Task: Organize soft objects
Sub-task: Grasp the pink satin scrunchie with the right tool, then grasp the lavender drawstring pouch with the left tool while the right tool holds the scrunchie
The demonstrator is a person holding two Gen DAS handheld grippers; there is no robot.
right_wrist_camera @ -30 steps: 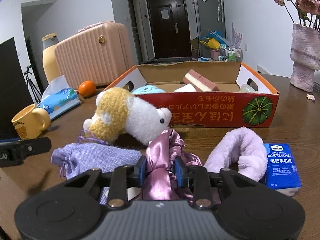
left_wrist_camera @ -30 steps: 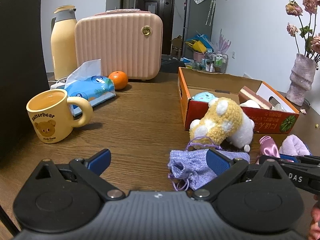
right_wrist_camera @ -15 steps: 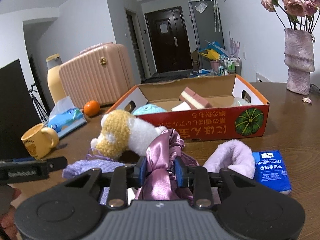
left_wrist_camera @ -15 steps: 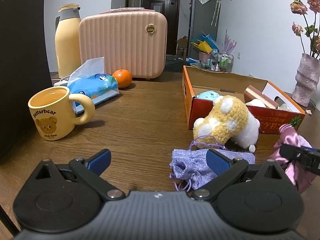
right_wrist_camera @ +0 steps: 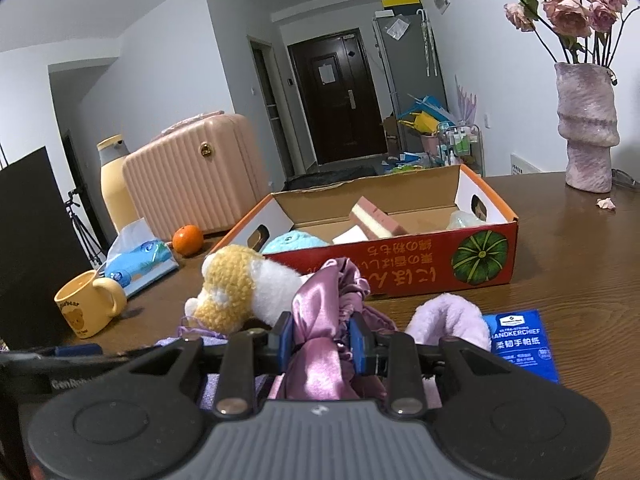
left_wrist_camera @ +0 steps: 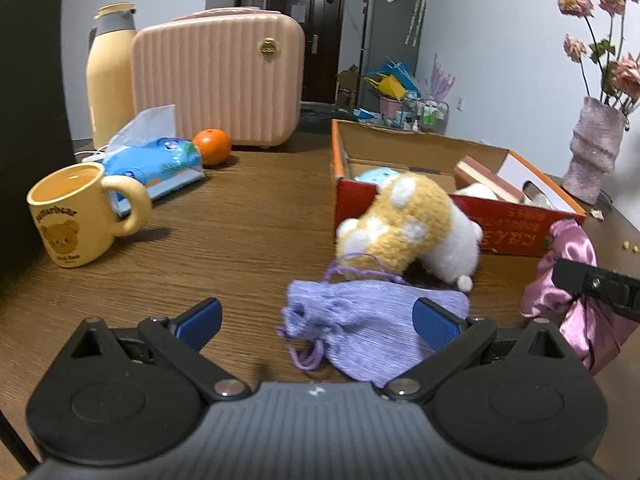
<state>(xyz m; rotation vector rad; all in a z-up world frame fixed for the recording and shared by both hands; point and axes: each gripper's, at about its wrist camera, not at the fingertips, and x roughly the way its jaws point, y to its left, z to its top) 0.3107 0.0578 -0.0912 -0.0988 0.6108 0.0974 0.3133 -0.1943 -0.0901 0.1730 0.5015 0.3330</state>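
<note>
From the left wrist, the left tool (left_wrist_camera: 318, 316) hangs low over the desk (left_wrist_camera: 224, 240) with its blue pads wide apart and nothing between them. The lilac pouch (left_wrist_camera: 372, 320) lies just ahead, partly under the right pad, and the plush dog (left_wrist_camera: 404, 228) leans against the red box (left_wrist_camera: 516, 232) behind it. At the right edge the right tool's finger shows against the pink scrunchie (left_wrist_camera: 572, 248), which looks lifted clear of the wood.

From the right wrist, the right tool (right_wrist_camera: 322, 338) is clamped on the scrunchie (right_wrist_camera: 320, 308), satin bunched between the pads and spilling above and below them. The box (right_wrist_camera: 440, 264) sits beyond the dog (right_wrist_camera: 240, 292), already holding a blue plush (right_wrist_camera: 294, 242) and a sponge (right_wrist_camera: 376, 220). A lilac fuzzy band (right_wrist_camera: 452, 316) and a tissue pack (right_wrist_camera: 522, 340) lie to the right on the desk.

The step in hand appears to be carrying the scrunchie to the box. It likely needs lifting above the near wall and the dog, and releasing only over open floor between plush and sponge, since trailing satin could snag the rim.
</note>
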